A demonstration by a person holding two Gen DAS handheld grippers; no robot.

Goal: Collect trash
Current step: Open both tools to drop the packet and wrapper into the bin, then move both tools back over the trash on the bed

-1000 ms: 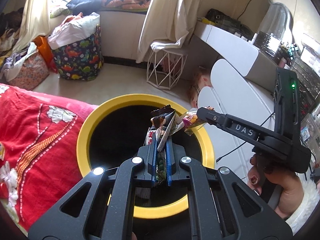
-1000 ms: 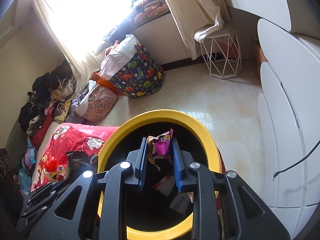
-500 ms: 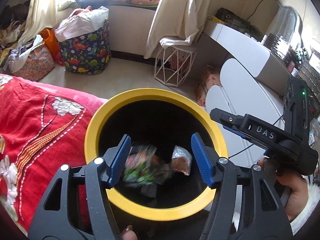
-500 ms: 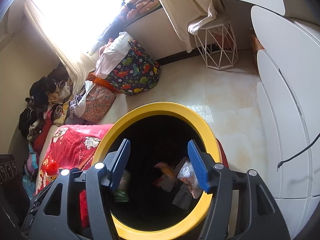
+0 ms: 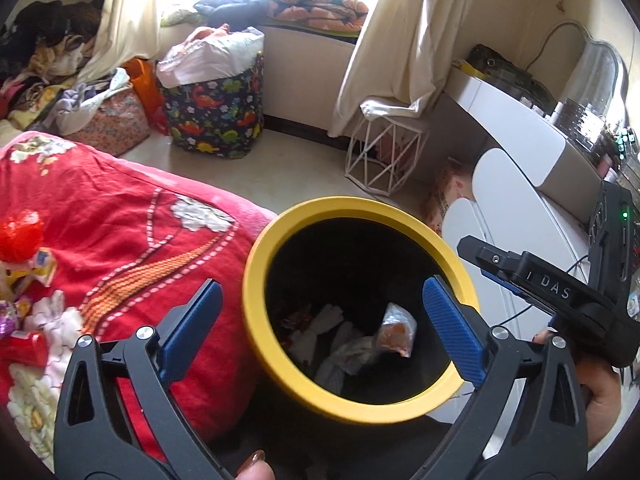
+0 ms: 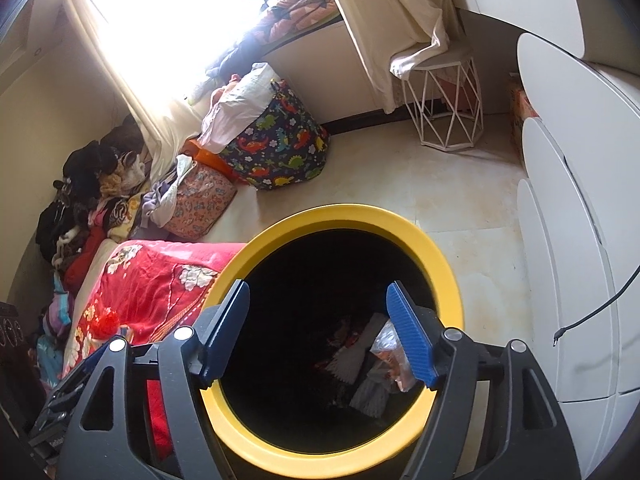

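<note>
A black bin with a yellow rim (image 5: 256,276) stands beside the red bed; it also shows in the right wrist view (image 6: 448,276). Wrappers (image 5: 396,328) and crumpled paper lie at its bottom, also seen in the right wrist view (image 6: 384,344). My left gripper (image 5: 320,320) is open and empty above the bin's left rim. My right gripper (image 6: 320,328) is open and empty over the bin mouth; its body shows in the left wrist view (image 5: 560,292). More snack wrappers (image 5: 20,240) lie on the red blanket at far left.
The red floral blanket (image 5: 120,232) covers the bed left of the bin. A white curved cabinet (image 6: 568,208) stands right of it. A dinosaur-print basket (image 5: 216,120), a white wire stool (image 5: 384,156) and piled clothes sit by the window.
Both grippers opened and dropped their wrappers into the bin. The left gripper has since swung left, so the bed and its wrappers come into view.
</note>
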